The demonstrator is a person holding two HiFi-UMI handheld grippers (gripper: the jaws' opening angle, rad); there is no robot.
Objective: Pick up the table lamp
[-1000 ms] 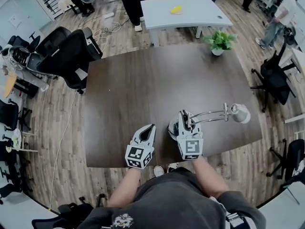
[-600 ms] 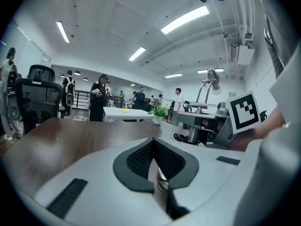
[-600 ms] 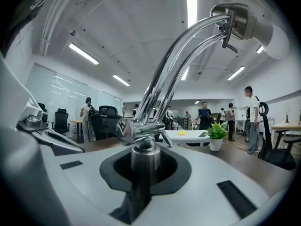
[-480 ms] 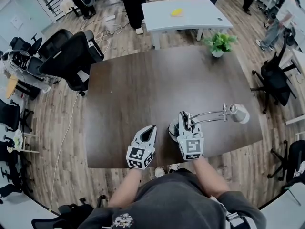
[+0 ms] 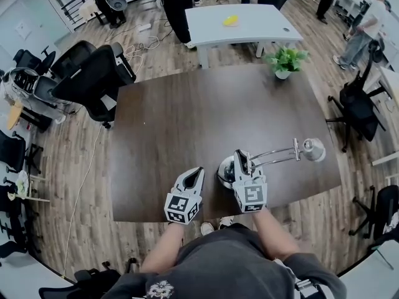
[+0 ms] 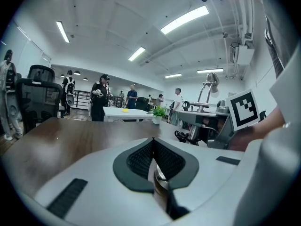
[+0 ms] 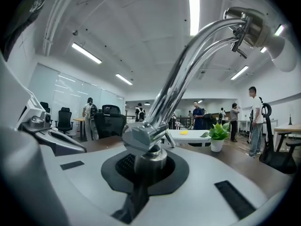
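Note:
The table lamp (image 5: 274, 154) is chrome, with a round base (image 5: 224, 169) near the dark table's front edge and a bent double arm that ends in a pale head (image 5: 313, 149) at the right. My right gripper (image 5: 240, 157) has just been closing and is shut on the lamp's stem (image 7: 149, 150) just above the base. In the right gripper view the arm rises to the head (image 7: 256, 28). My left gripper (image 5: 196, 172) is shut with nothing in it, left of the base and apart from it. From the left gripper (image 6: 151, 147) the lamp (image 6: 207, 92) shows at the right.
A potted plant (image 5: 285, 60) stands at the dark table's (image 5: 187, 111) far right corner. A white table (image 5: 249, 18) lies beyond it. Black office chairs (image 5: 93, 73) crowd the left side and another chair (image 5: 358, 101) stands at the right. People stand in the background.
The right gripper's jaws have drawn in slightly round the lamp's stem. Neither the lamp nor the left gripper has visibly moved.

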